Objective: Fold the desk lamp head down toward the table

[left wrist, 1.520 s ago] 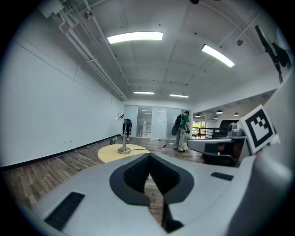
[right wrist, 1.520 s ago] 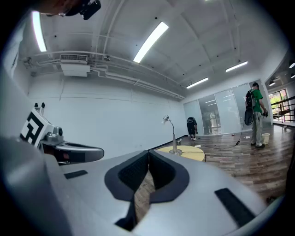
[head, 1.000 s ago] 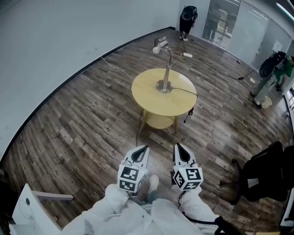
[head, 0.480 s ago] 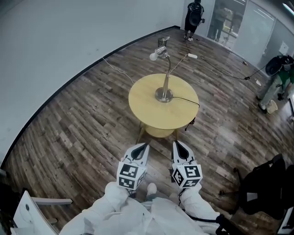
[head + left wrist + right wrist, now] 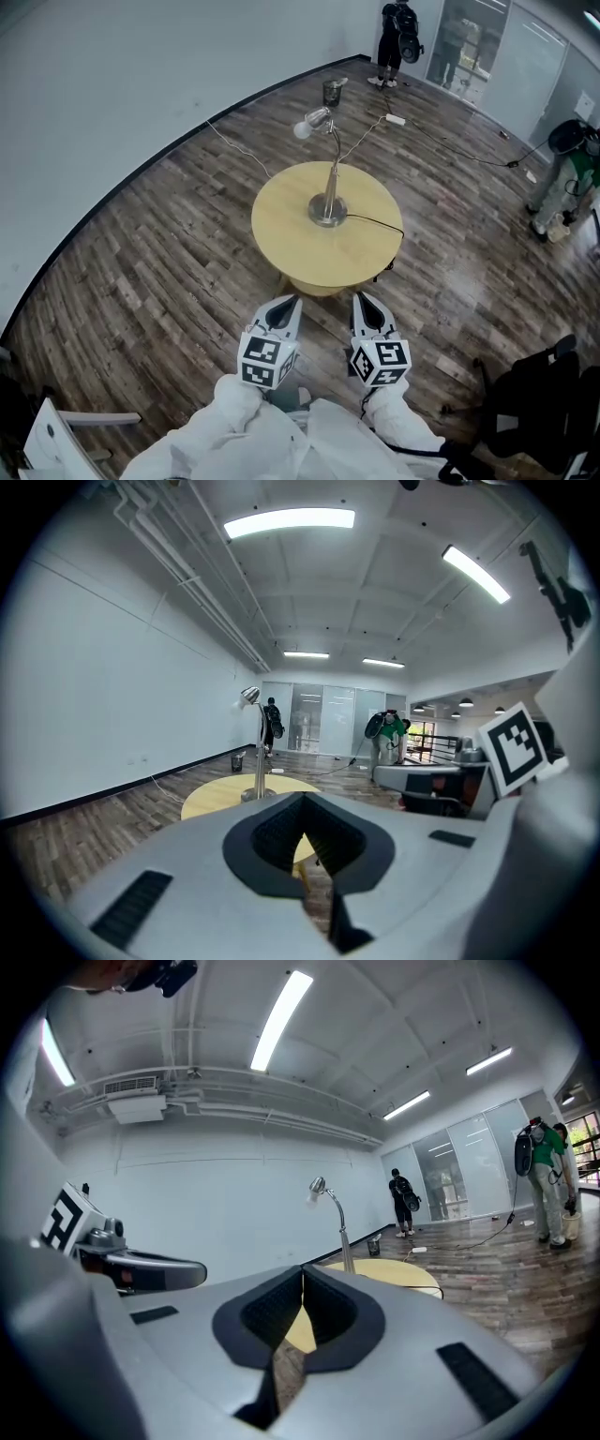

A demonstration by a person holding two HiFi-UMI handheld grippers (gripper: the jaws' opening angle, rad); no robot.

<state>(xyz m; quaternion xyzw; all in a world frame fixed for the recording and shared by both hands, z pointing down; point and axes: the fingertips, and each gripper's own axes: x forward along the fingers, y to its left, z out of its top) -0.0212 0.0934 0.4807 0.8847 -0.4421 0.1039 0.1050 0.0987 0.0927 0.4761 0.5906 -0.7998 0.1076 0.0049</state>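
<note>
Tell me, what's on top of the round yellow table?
Only a silver lamp stands on the table, near its middle, with a black cord running off the right edge. The patch under the lamp's round base is covered, so I can't see it.

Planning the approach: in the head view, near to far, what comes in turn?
Left gripper and right gripper abreast → round table → lamp base → lamp head → dark bin → standing person.

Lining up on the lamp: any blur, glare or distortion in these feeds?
Head view: sharp, evenly lit, baseboard bowed, desk lamp clear. Left gripper view: heavy fisheye, dark corners, bright ceiling lights. Right gripper view: same fisheye, lamp small, sharp.
</note>
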